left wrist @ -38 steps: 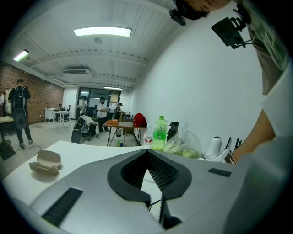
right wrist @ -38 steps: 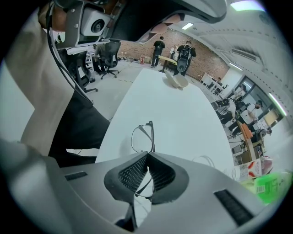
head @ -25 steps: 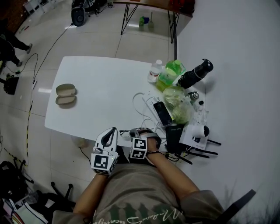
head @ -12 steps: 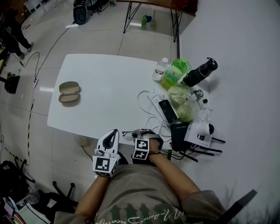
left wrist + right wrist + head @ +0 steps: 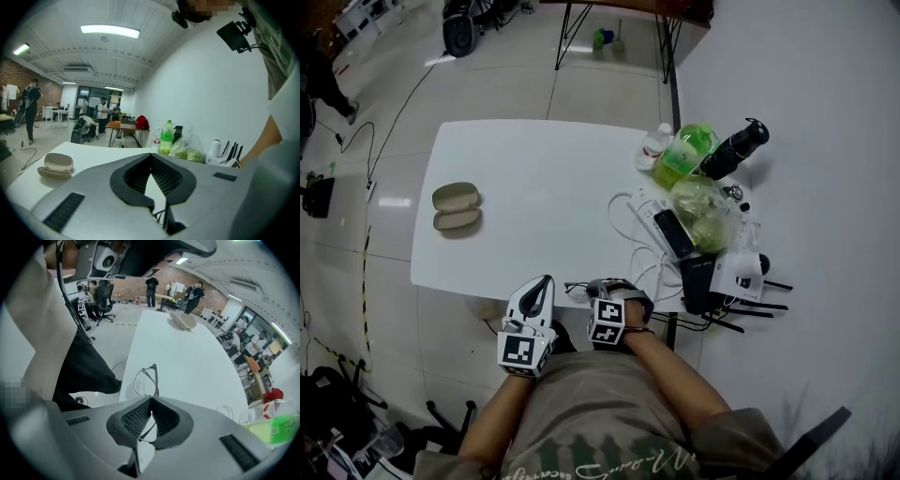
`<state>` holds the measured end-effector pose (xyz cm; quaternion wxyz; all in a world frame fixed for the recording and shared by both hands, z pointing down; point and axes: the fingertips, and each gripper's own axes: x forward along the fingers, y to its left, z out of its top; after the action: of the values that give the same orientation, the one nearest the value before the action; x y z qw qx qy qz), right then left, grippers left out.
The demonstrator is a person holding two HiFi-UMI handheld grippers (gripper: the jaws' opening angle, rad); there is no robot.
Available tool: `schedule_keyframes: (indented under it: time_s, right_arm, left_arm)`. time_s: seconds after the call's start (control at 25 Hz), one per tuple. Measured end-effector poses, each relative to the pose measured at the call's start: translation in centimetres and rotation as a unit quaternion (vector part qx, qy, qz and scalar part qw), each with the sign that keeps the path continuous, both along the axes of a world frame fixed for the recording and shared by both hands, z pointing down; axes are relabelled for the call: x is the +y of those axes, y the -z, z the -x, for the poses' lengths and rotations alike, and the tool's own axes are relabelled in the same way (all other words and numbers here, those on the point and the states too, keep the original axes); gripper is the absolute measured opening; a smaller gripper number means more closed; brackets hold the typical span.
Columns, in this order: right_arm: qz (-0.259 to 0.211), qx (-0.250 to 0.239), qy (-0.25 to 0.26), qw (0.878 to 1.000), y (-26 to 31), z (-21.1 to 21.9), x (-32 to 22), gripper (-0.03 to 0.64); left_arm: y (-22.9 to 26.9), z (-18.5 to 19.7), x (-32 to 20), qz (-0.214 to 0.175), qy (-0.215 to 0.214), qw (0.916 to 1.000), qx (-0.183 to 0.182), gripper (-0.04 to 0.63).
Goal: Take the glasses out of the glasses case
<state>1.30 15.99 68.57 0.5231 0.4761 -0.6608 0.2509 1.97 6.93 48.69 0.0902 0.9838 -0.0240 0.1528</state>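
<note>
**Glasses in the right claw, case far off at the desk's left end**

At the left end of the white desk (image 5: 544,187) lies the beige glasses case (image 5: 456,207), showing two oval halves side by side in the head view. It sits well apart from both claws and from everything else on the desk.

At the near edge, the left claw (image 5: 545,280) points over the desk. Its own view shows its jaws brought together at the tips, with nothing between them.

Just to its right are the dark-framed glasses (image 5: 575,289), at the near edge of the desk. The right claw (image 5: 598,285) is pressed together on them. In the right gripper view a thin temple arm runs between the jaw pads while the lenses (image 5: 146,379) stick out past the tips. Whether the frame touches the desk cannot be told.

The right end of the desk is crowded: looped white cables (image 5: 630,208), a black phone (image 5: 673,232), a plastic bag (image 5: 703,208), a green bottle (image 5: 684,155) and a black flask (image 5: 733,150).
</note>
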Motion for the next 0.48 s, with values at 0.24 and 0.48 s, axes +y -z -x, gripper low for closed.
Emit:
schedule_keyframes:
  time_s: [0.24, 0.48]
  right_arm:
    - [0.009, 0.006, -0.026, 1.0, 0.2, 0.8, -1.9, 0.018]
    - [0.011, 0.01, -0.044, 0.999, 0.1, 1.9, -4.3, 0.018]
  left_arm:
    - [0.2, 0.5, -2.7, 0.006, -0.027, 0.9996, -0.004, 0.008]
    - [0.7, 1.4, -5.7, 0.003, -0.037, 0.9992, -0.012, 0.008]
